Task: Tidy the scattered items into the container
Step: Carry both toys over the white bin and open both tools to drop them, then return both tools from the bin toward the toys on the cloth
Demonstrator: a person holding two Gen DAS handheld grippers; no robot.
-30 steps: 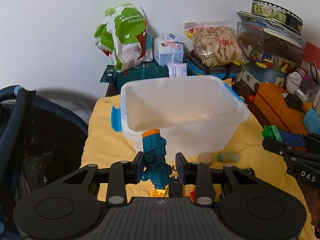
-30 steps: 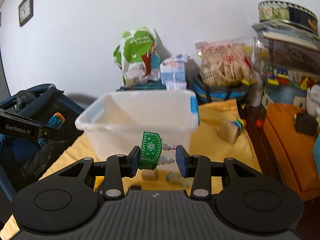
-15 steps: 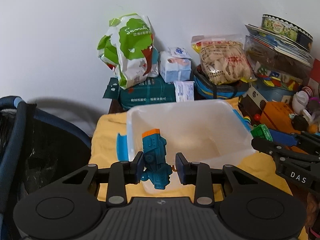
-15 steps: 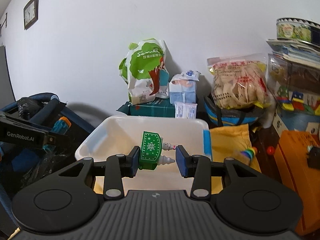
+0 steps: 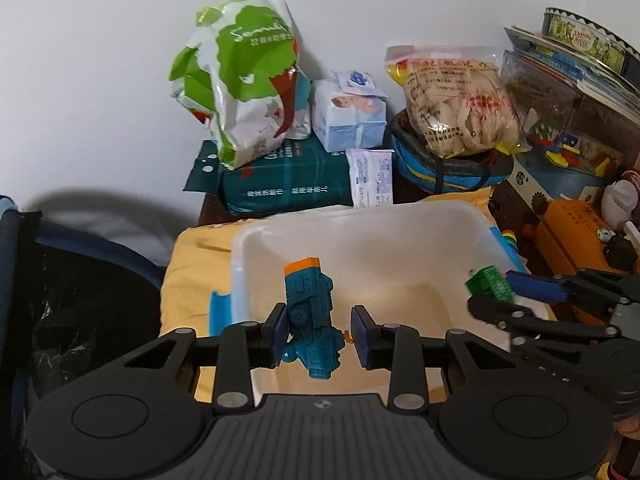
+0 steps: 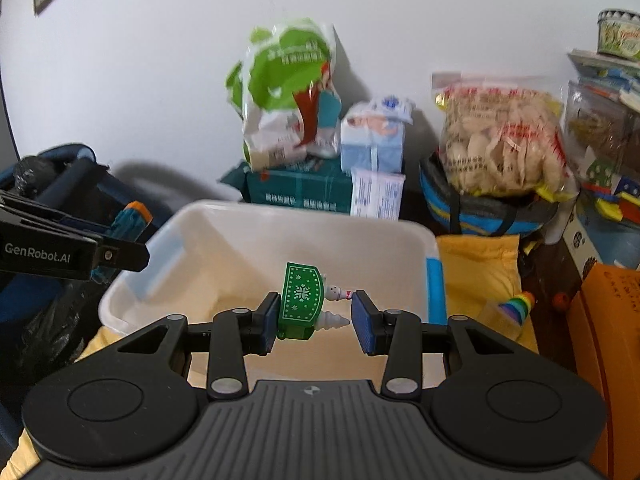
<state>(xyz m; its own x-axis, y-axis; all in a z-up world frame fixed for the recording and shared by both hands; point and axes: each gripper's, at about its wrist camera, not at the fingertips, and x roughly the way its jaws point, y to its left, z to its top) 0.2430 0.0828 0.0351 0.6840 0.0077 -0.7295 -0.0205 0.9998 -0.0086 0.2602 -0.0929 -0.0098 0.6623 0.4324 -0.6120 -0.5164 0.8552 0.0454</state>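
A white plastic bin (image 5: 400,232) with blue handles stands on a yellow cloth; it also shows in the right wrist view (image 6: 304,224). My left gripper (image 5: 320,334) is shut on a teal toy robot (image 5: 310,304) with an orange end and holds it above the bin's near left side. My right gripper (image 6: 315,318) is shut on a green snowflake toy (image 6: 300,300) with white cones, above the bin's near side. The right gripper with the green toy (image 5: 490,282) shows at the bin's right rim in the left wrist view. The bin's inside looks empty.
Behind the bin stand a green-white bag (image 5: 240,80), a tissue pack (image 5: 348,116), a dark green pack (image 5: 280,184) and a snack bag (image 5: 456,108). Orange box (image 6: 608,320) and a rainbow toy (image 6: 516,308) lie right. A dark stroller (image 5: 60,300) stands left.
Both grippers rose and moved forward over the bin, so I now look down into it. Each still holds its toy.
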